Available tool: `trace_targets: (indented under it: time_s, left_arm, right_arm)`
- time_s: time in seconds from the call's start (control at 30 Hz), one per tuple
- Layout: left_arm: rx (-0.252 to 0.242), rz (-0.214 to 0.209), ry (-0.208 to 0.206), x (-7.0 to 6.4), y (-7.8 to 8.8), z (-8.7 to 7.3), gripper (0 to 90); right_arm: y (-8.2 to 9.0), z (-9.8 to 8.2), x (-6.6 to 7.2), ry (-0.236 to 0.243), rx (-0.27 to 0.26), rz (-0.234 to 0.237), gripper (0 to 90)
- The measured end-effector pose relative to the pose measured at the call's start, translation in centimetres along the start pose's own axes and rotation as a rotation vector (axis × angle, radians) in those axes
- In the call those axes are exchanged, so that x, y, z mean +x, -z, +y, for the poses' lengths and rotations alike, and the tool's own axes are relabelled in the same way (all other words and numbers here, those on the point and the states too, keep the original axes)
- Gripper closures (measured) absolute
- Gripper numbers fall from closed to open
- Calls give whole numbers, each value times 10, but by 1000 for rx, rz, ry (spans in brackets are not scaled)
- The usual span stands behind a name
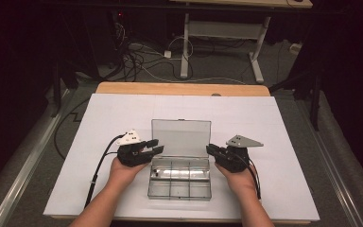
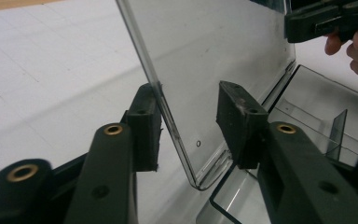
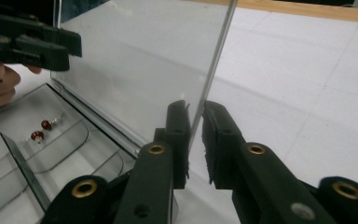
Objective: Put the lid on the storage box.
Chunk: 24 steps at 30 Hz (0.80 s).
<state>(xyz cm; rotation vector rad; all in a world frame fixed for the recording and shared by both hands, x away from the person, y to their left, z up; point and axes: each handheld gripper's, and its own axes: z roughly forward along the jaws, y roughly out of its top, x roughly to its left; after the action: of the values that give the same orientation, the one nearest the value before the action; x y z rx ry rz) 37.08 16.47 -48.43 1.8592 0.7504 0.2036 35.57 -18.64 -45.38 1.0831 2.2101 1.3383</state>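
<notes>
I can read no brand, label or writing on the clear plastic compartment box, on its lid or on my tools. The box sits on the white sheet that covers the table, nearer the front edge than the back and about midway between the left and right edges, with its lid standing upright from the hinge along the box's far side. My left gripper reaches in from the left at the lid's left edge; in the left gripper view its jaws straddle that edge near the lid's lower corner, one pad touching or almost touching the outer face and the other pad standing clear of the inner face, so the jaws are partly spread and do not pinch yet. My right gripper comes in from the right at the lid's right edge; in the right gripper view its jaws are drawn close on either side of the thin edge, with one pad on the lid and a sliver of gap at the other. Two small red beads lie in a compartment of the box's tray.
</notes>
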Motion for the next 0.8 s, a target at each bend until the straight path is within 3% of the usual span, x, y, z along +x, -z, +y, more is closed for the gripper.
trace_targets:
  time_s: [0.37, 0.6, 0.8]
  left_arm:
    - [-19, 18, -48, -9, 9, -1, 653]
    - [-18, 13, -65, -15, 15, -2, 654]
    - [-21, 12, -84, -20, 21, -3, 653]
  right_arm:
    - [25, -11, 14, 65, -24, -9, 900]
    - [21, -4, 31, 122, -19, 20, 900]
    - [20, -3, 34, 125, -20, 25, 900]
